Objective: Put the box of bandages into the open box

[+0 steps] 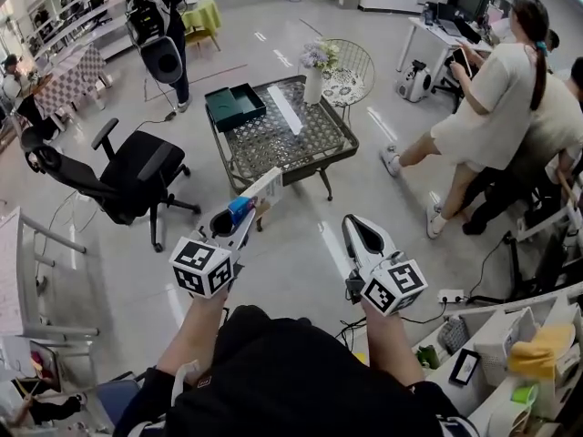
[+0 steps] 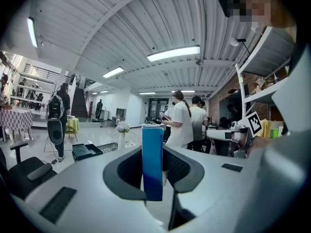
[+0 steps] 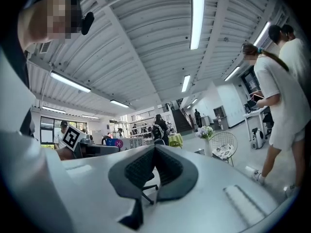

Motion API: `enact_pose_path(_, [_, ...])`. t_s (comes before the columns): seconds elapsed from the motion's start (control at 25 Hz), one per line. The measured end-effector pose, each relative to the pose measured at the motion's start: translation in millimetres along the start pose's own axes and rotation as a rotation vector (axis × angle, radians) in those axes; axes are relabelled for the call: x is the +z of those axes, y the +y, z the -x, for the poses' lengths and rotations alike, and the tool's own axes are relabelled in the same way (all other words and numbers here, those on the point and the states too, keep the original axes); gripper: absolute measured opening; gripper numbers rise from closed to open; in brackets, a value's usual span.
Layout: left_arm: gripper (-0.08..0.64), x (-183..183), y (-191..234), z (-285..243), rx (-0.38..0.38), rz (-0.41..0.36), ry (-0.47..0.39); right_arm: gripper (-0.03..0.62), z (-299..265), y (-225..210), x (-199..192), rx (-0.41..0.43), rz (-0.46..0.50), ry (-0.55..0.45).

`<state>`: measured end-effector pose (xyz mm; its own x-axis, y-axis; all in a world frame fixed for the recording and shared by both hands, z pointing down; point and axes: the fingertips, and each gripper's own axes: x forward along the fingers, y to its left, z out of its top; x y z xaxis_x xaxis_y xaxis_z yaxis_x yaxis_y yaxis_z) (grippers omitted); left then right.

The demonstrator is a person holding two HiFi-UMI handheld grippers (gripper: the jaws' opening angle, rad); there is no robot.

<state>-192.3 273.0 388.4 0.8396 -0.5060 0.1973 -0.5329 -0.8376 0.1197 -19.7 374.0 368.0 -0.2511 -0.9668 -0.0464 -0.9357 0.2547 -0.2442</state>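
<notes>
The head view looks steeply down over the left tool (image 1: 248, 206) and right tool (image 1: 357, 228), with the mesh table (image 1: 273, 144) farther ahead. Each tool's camera sits close behind its jaws, facing forward and tilted toward the ceiling (image 2: 146, 28); all three views share the flower vase (image 1: 313, 82).

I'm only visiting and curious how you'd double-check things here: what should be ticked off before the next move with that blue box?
1. Grip: the left gripper clamps the box of bandages: ok.
2. Spare hand: the right gripper is shut and empty: ok.
3. Target: the open box sits uncovered on the table: ok.
4. Position: box of bandages above open box: not ok, short of the table.
5. Obstacle: the vase stands apart from the open box: ok.
</notes>
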Motion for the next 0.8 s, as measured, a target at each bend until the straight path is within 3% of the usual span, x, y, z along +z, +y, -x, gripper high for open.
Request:
enact_pose_path(0.4, [0.089,-12.6,7.3,-14.5,0.029,0.015,0.043,0.008,8.8,-28.8,-15.7,-0.022,-0.09,0.041])
enact_pose_path(0.8, [0.089,-9.5,55.7,-92.3,0.007,0.04,0.044,0.008,-38.4,-82.0,-17.9,-0.061,-0.11,0.094])
